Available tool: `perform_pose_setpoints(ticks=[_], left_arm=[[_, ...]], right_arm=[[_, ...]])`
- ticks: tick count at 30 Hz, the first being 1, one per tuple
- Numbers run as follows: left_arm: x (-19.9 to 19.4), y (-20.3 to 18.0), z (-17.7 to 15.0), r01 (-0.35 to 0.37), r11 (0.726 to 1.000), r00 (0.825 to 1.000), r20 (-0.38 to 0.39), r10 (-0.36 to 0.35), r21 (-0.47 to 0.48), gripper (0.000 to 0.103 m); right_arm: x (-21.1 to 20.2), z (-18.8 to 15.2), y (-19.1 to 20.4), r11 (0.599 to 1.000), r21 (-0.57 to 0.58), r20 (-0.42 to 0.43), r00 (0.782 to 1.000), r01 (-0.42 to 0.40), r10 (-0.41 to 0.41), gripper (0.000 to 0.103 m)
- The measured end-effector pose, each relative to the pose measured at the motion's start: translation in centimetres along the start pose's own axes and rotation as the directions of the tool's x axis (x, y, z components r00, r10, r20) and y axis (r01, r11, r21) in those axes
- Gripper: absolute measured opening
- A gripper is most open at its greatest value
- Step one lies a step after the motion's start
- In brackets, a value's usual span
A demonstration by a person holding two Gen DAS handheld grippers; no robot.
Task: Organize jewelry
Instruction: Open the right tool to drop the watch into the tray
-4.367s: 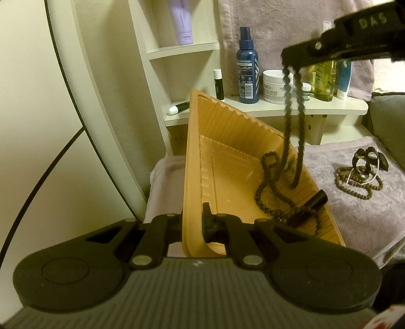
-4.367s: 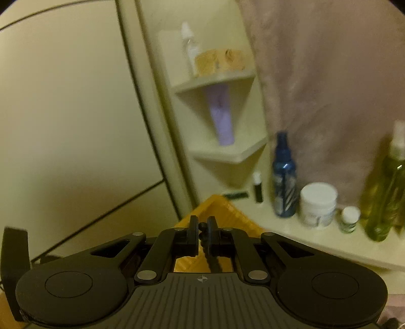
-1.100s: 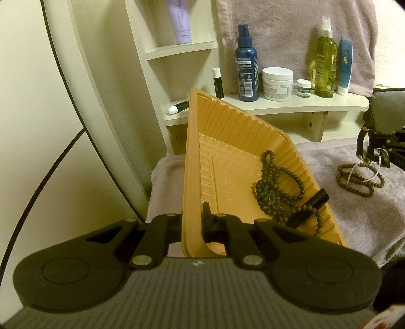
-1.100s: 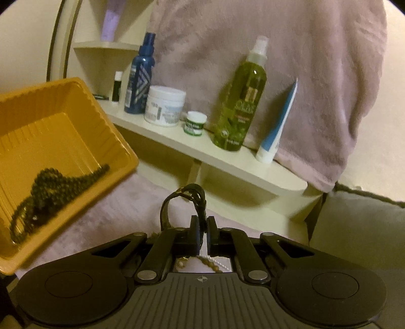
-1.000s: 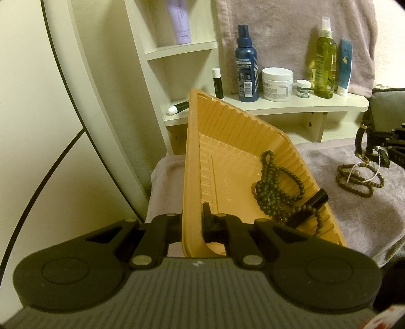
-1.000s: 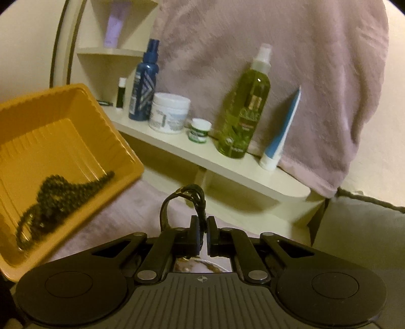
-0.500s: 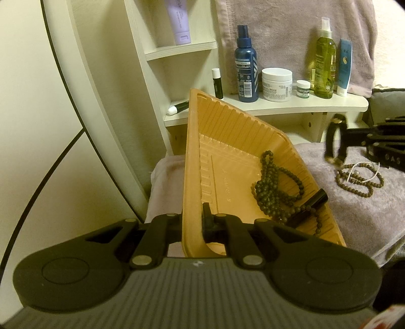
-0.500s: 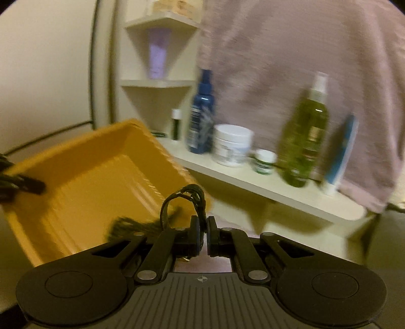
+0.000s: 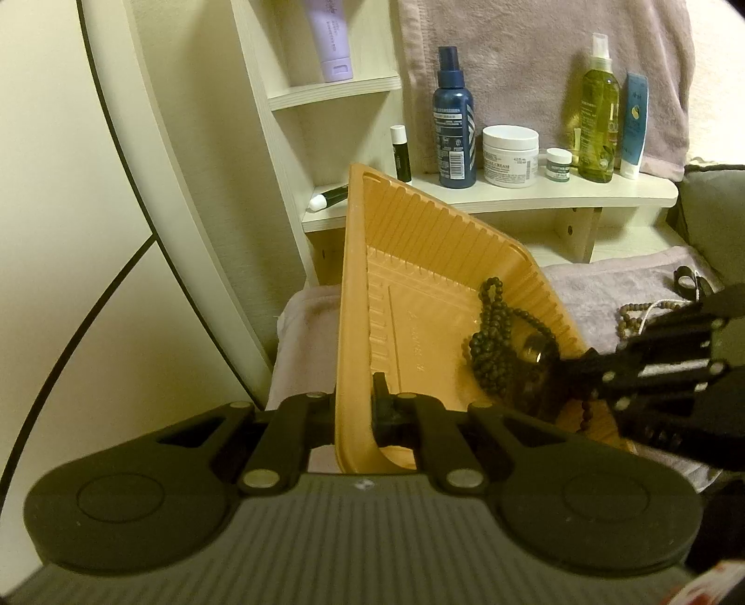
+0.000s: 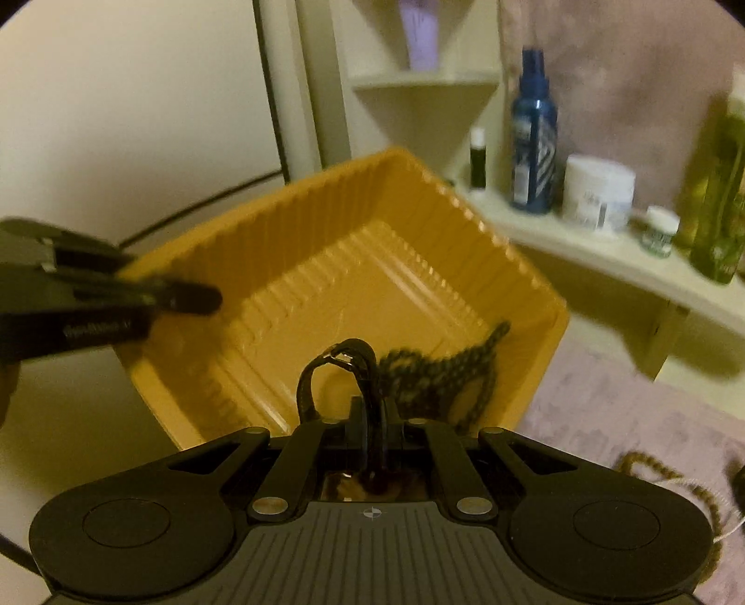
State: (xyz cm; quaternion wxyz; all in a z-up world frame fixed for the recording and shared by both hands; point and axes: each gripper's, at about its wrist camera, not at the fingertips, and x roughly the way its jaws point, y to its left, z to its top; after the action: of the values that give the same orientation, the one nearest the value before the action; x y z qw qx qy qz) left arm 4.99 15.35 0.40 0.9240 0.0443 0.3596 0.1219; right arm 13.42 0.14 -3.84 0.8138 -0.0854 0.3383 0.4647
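Left gripper (image 9: 356, 409), black with two fingers, clamped on the near rim of a ribbed orange plastic tray (image 9: 419, 260), holding it tilted above a mauve towel (image 9: 605, 284) spread below. Inside the tray, at the low right corner, a heap of dark round-bead necklace (image 9: 493, 335).

Right gripper (image 10: 370, 419), jaws together, pinched on a dark looped bracelet or strap (image 10: 337, 363) that arches up from the fingertips; blurred, so the exact kind of piece hard to tell. From the left wrist camera, same gripper reaching in from the right over the tray's right edge, a small round dark piece hanging at its tip just above the beads. From the right wrist camera, tray straight ahead and below, bead heap just right of the loop, left gripper visible at the tray's far left rim with unreadable white lettering on its side.

On the towel to the right, a lighter brown bead strand (image 9: 638, 312) with a white cord, and a dark ringed item (image 9: 688, 281) near it, well apart from the tray.

On the pale wooden shelf (image 9: 558, 195) behind: dark blue spray bottle (image 9: 453, 130) with a barcode; white jar (image 9: 510, 156) with small print ending in "CREAM"; small white-lidded pot (image 9: 558, 164); tall yellow-green spray bottle (image 9: 598, 111); blue-and-white tube (image 9: 634, 125); black lip-balm stick with white cap (image 9: 400, 153); a second stick (image 9: 330, 198) lying flat. Lilac tube (image 9: 330, 37) on the shelf above.
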Motion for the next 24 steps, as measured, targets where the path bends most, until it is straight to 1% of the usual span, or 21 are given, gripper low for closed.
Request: perform_pose_setpoints(ticks=[3, 6, 8, 9, 10, 12, 14, 16, 20, 22, 24], left_arm=[[0.0, 0.0, 0.0, 0.000, 1.000, 1.000, -0.001, 0.000, 0.000, 0.006], [0.1, 0.1, 0.0, 0.000, 1.000, 1.000, -0.001, 0.000, 0.000, 0.006], [0.1, 0.1, 0.0, 0.000, 1.000, 1.000, -0.002, 0.000, -0.001, 0.006], [0.1, 0.1, 0.0, 0.001, 1.000, 1.000, -0.002, -0.001, 0.000, 0.006], [0.1, 0.1, 0.0, -0.001, 1.000, 1.000, -0.002, 0.001, 0.000, 0.006], [0.2, 0.1, 0.0, -0.001, 1.000, 1.000, -0.002, 0.001, 0.000, 0.006], [0.2, 0.1, 0.0, -0.001, 1.000, 1.000, -0.002, 0.001, 0.000, 0.006], [0.1, 0.1, 0.0, 0.000, 1.000, 1.000, -0.002, 0.000, -0.001, 0.006], [0.2, 0.1, 0.0, 0.000, 1.000, 1.000, -0.001, 0.000, 0.000, 0.006], [0.2, 0.0, 0.0, -0.001, 1.000, 1.000, -0.001, 0.001, 0.000, 0.006], [0.1, 0.0, 0.0, -0.001, 1.000, 1.000, -0.001, 0.001, 0.001, 0.006]], right_arm=[[0.0, -0.5, -0.3, 1.000, 0.009, -0.006, 1.000, 0.001, -0.001, 0.005], [-0.2, -0.7, -0.4, 1.000, 0.015, 0.003, 1.000, -0.005, 0.005, 0.008], [-0.7, -0.7, -0.6, 1.000, 0.020, 0.027, 1.000, 0.004, -0.004, 0.013], [-1.1, -0.7, -0.7, 1.000, 0.025, 0.033, 0.999, 0.008, -0.009, 0.019], [-1.5, -0.7, -0.8, 0.999, 0.034, 0.044, 0.999, 0.011, -0.013, 0.028], [-2.4, -0.7, -1.3, 0.998, 0.058, 0.073, 0.997, 0.026, -0.030, 0.032], [-3.4, -0.8, -2.0, 0.996, 0.079, 0.093, 0.994, 0.045, -0.052, 0.032], [-4.6, -1.2, -3.0, 0.990, 0.112, 0.119, 0.988, 0.083, -0.096, 0.033], [-7.0, -2.5, -5.8, 0.965, 0.196, 0.133, 0.971, 0.172, -0.199, 0.033], [-8.0, -3.2, -7.2, 0.946, 0.226, 0.128, 0.956, 0.232, -0.265, 0.034], [-9.0, -4.3, -9.0, 0.917, 0.272, 0.114, 0.936, 0.292, -0.332, 0.034]])
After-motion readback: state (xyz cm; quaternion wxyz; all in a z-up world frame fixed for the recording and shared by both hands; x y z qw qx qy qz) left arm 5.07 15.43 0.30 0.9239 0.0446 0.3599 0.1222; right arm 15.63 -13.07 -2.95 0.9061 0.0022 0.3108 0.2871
